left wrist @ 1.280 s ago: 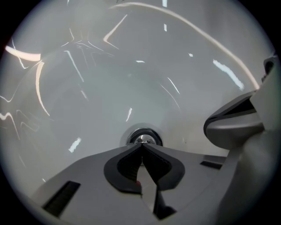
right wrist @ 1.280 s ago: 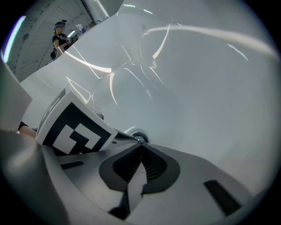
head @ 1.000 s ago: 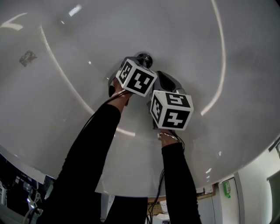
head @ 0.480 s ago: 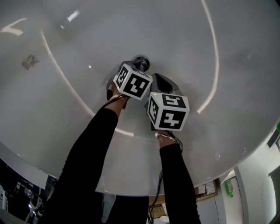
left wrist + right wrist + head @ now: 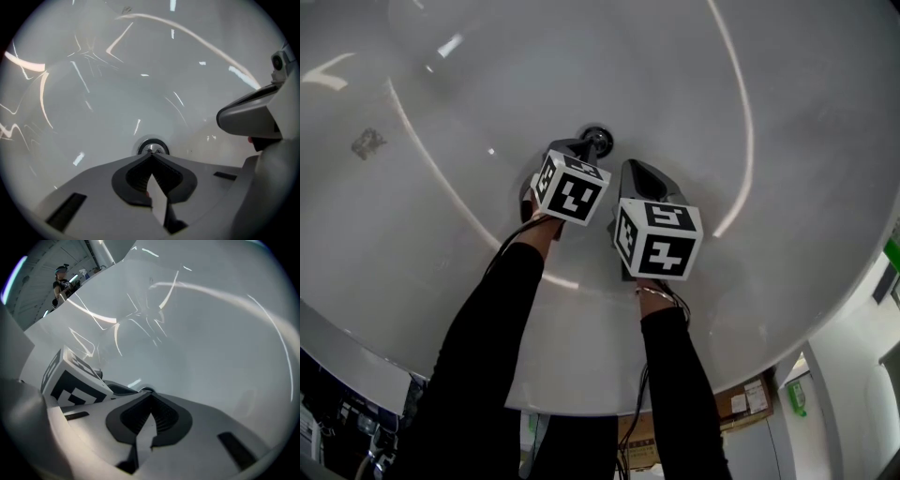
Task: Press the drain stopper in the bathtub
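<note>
The round chrome drain stopper sits in the floor of the white bathtub. My left gripper is shut and empty. In the left gripper view its closed tips point at the near edge of the stopper; I cannot tell whether they touch it. My right gripper hangs just to the right of it, also shut and empty, a little short of the drain. From the right gripper view only a sliver of the stopper shows past the closed tips.
The tub's curved walls rise all round, with bright light streaks. A small grey mark sits on the left wall. The left gripper's marker cube fills the lower left of the right gripper view. A person stands far off beyond the rim.
The left gripper has slid slightly leftward, so more of the stopper shows beyond its cube. The right gripper has edged a little closer to the drain. Both stay shut.
</note>
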`<state>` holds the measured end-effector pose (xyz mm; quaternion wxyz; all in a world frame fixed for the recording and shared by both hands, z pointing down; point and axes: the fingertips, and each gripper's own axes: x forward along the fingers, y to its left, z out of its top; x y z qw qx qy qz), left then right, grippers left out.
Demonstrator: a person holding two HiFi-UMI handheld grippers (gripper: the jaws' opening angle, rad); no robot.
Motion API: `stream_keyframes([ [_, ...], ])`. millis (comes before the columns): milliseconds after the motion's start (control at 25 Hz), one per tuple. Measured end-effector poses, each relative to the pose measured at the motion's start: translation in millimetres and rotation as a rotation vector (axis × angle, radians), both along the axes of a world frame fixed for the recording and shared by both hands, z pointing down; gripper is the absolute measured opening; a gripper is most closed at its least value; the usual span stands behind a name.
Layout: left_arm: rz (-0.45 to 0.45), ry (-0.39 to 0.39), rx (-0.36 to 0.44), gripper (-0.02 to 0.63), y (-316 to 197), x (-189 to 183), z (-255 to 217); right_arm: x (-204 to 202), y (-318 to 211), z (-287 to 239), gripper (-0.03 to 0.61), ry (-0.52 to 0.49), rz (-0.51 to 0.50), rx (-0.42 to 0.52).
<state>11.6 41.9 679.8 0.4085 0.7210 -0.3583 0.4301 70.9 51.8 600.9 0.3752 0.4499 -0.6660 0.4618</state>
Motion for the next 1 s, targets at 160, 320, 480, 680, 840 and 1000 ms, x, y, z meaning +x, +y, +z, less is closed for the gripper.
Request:
stream_keyframes([
  [160,-0.011,0.032,0.039,0.008,-5.4,-5.1,-21.5,-5.3,-0.8,-7.9,0.002,-0.005,0.018,0.006],
  [320,-0.007,0.050,0.071,0.008,-12.3,-9.0,-45.1,-12.5,-3.3,-20.3,0.002,-0.013,0.031,0.017],
  [480,0.003,0.068,0.090,0.008,-17.3,-13.9,-69.1,-21.3,-8.1,-35.3,0.002,-0.019,0.036,0.035],
  [680,0.027,0.085,0.114,0.008,-18.2,-14.5,-101.9,-21.6,-9.6,-56.8,0.002,-0.018,0.057,0.046],
  [840,0.025,0.097,0.130,0.008,-18.1,-16.9,-125.2,-22.0,-8.2,-73.2,0.000,-0.027,0.073,0.058],
  [1000,0.033,0.104,0.143,0.008,-16.2,-16.5,-142.6,-22.7,-5.0,-84.4,0.002,-0.037,0.087,0.066],
])
